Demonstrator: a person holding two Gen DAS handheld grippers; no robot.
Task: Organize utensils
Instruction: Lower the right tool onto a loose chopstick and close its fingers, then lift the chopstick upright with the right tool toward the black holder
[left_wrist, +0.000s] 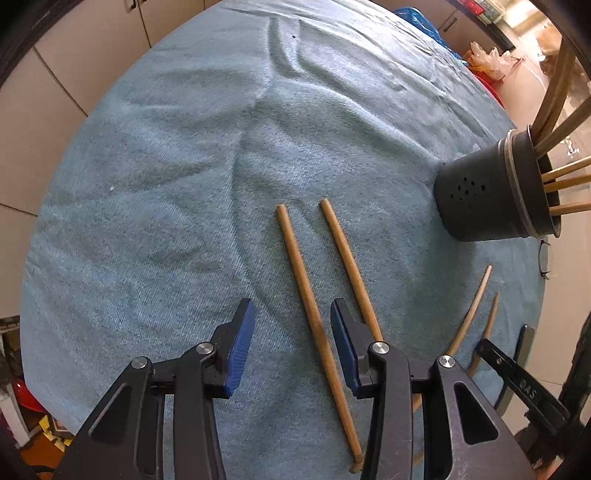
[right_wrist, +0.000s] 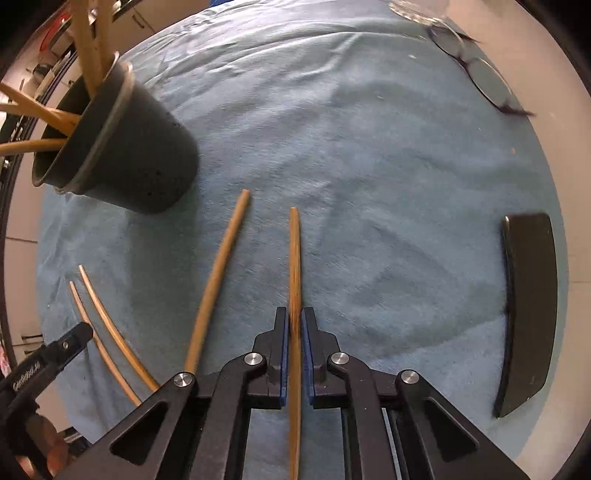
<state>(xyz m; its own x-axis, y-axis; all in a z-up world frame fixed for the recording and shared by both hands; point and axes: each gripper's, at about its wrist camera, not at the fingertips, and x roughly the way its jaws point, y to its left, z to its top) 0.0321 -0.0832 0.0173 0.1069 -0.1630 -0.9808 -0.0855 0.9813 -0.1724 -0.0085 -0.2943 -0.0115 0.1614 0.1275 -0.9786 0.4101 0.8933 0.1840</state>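
Observation:
Several wooden chopsticks lie on a blue cloth (left_wrist: 166, 184). In the right wrist view my right gripper (right_wrist: 295, 314) is shut on one brown chopstick (right_wrist: 294, 254), which points away between the pads. A second chopstick (right_wrist: 218, 277) lies just left of it. In the left wrist view my left gripper (left_wrist: 292, 310) is open, and one chopstick (left_wrist: 295, 258) runs between its fingers untouched. Its neighbour (left_wrist: 343, 251) passes under the right finger. A dark utensil holder (left_wrist: 487, 192) (right_wrist: 136, 155) with several chopsticks in it stands between the two grippers.
Eyeglasses (right_wrist: 476, 66) lie at the cloth's far right edge. A flat black object (right_wrist: 528, 314) rests on the right side of the cloth. The cloth is wrinkled toward the far side. Each gripper shows at the edge of the other's view.

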